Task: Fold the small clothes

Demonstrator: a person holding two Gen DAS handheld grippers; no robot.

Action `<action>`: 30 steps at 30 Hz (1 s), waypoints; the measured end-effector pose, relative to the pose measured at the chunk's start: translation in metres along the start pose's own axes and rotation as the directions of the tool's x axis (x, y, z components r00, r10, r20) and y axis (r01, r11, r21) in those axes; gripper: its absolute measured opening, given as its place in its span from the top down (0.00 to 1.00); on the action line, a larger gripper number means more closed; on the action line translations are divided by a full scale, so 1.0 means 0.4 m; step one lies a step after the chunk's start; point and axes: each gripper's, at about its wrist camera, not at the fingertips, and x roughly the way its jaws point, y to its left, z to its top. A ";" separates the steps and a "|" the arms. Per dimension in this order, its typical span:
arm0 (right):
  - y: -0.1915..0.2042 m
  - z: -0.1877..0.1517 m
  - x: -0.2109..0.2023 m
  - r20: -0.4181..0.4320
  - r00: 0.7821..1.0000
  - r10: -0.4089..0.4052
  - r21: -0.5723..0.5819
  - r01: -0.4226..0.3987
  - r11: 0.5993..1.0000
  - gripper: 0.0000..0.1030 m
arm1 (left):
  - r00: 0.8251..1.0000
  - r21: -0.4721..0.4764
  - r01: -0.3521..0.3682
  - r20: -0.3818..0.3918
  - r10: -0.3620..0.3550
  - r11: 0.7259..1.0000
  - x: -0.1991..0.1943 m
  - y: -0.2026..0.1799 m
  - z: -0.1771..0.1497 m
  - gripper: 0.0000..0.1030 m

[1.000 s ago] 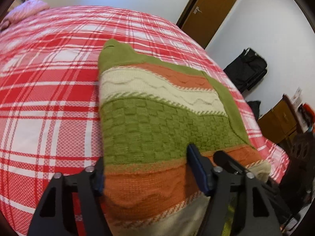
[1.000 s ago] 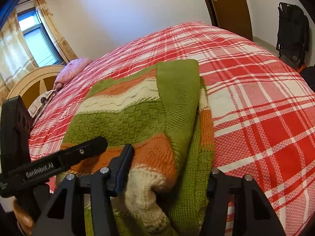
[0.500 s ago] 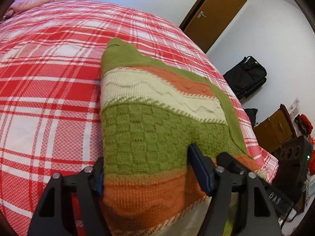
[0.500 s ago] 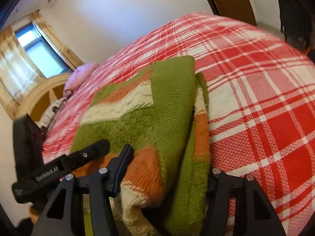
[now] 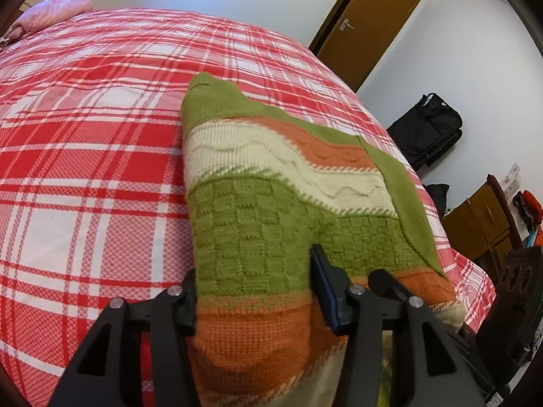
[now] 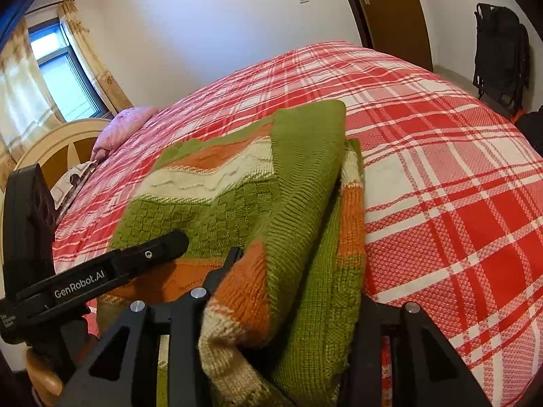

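Knitted sweater (image 5: pixel 271 210): small garment in thick wool, banded in olive green basket-weave, cream with a raised wavy cable, and orange. It is lying folded on the bed, its near hem lifted off the cover by both tools. Its lower end is running out of frame at 6 o'clock in both views, so the hem edge is hidden. In the right wrist view the sweater (image 6: pixel 292 183) is showing a ribbed green panel doubled over the striped body at 1 o'clock from the gripper; what lies beneath the fold cannot be made out.

Left gripper (image 5: pixel 253 298): black, matte, with silver screw heads. Both fingers are pressing the orange band from either side, the fabric bulging between them; it is clenched on the sweater. The blue pad on the inner finger is partly buried in knit. Seen from the right wrist view, the left gripper (image 6: pixel 152 254) is lying along the sweater's near edge at 9 o'clock, printed lettering on its side.

Right gripper (image 6: pixel 292 308): black, same build. A thick bundle of green, orange and cream knit is filling the whole gap between its fingers; it is gripping the sweater. Its fingertips are mostly covered by cloth.

Bed cover (image 5: pixel 85 156): woven red, pink and white plaid, lying smooth under the sweater.

Pink pillow (image 5: pixel 54 10): at 10 o'clock, soft, partly cut off by the lens edge.

Wooden door (image 5: pixel 370 23): brown, at 1 o'clock.
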 end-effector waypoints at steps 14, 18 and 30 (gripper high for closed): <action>0.034 -0.016 -0.037 0.023 1.000 -0.006 -0.048 0.007 0.999 0.66 | 1.000 0.011 0.005 0.002 -0.005 1.000 -0.021 -0.004 -0.004 0.60; 0.018 -0.017 -0.032 0.012 1.000 0.015 -0.012 -0.015 1.000 0.66 | 1.000 0.020 -0.009 -0.001 0.009 1.000 -0.018 -0.007 -0.002 0.60; -0.079 -0.028 -0.029 -0.013 0.995 0.097 0.134 -0.095 0.986 0.62 | 0.999 0.058 0.015 -0.030 -0.013 0.998 -0.049 0.032 -0.021 0.38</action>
